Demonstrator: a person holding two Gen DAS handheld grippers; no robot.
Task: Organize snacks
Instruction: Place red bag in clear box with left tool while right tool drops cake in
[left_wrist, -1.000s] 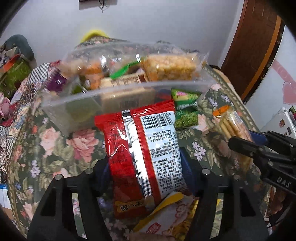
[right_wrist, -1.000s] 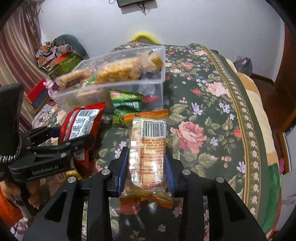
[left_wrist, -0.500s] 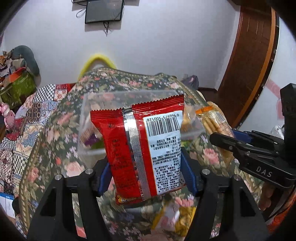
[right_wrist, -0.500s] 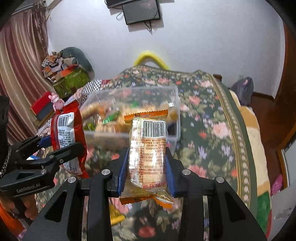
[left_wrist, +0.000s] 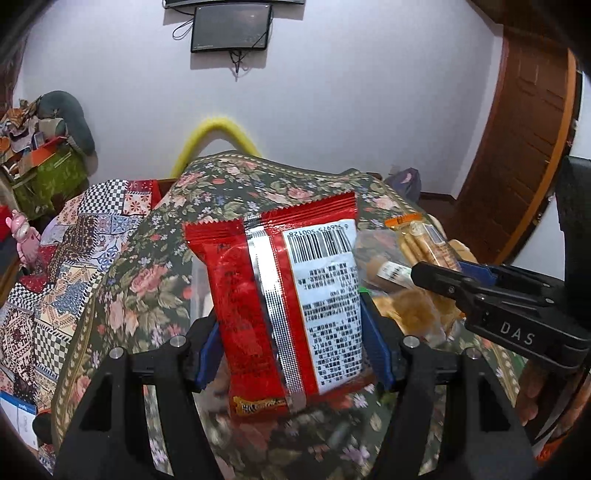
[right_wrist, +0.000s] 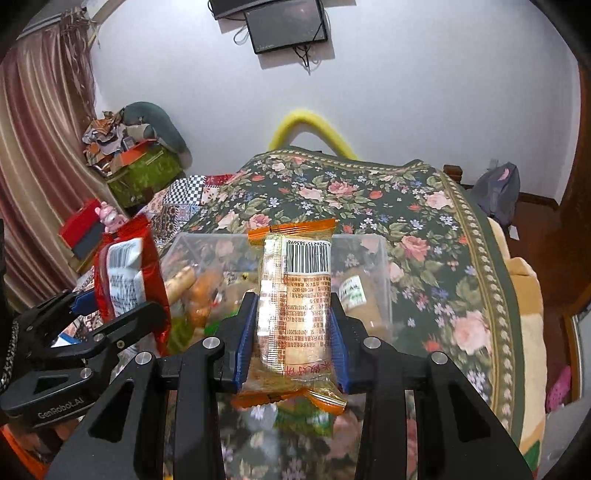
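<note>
The red pack stands upright in the left gripper, barcode side to the camera, its two flanks pinched between the blue pads. Held low on the body with most of the pack above the jaws, it should tip forward and drop cleanly once let go. The right gripper is clamped the same way on a narrower clear-and-orange biscuit pack, also upright and gripped across its width, with its crimped lower end hanging below the pads.

Both packs are in the air, clear of the bedspread, and each sits in front of the clear bin that lies on the floral cover. The bin already holds a loose pile of snacks (biscuit sticks, a brown wrapped bar, something green; the rest is too blurred to name). In the left view the other gripper reaches in from the right edge with its pack just over the bin's contents, so the two tools are side by side and near each other.

My reading: this is the carry to the bin, one pack per hand, with release over the open top as the next step. The bin looks fairly full, so a pack dropped near the rim could slide off onto the cover.
</note>
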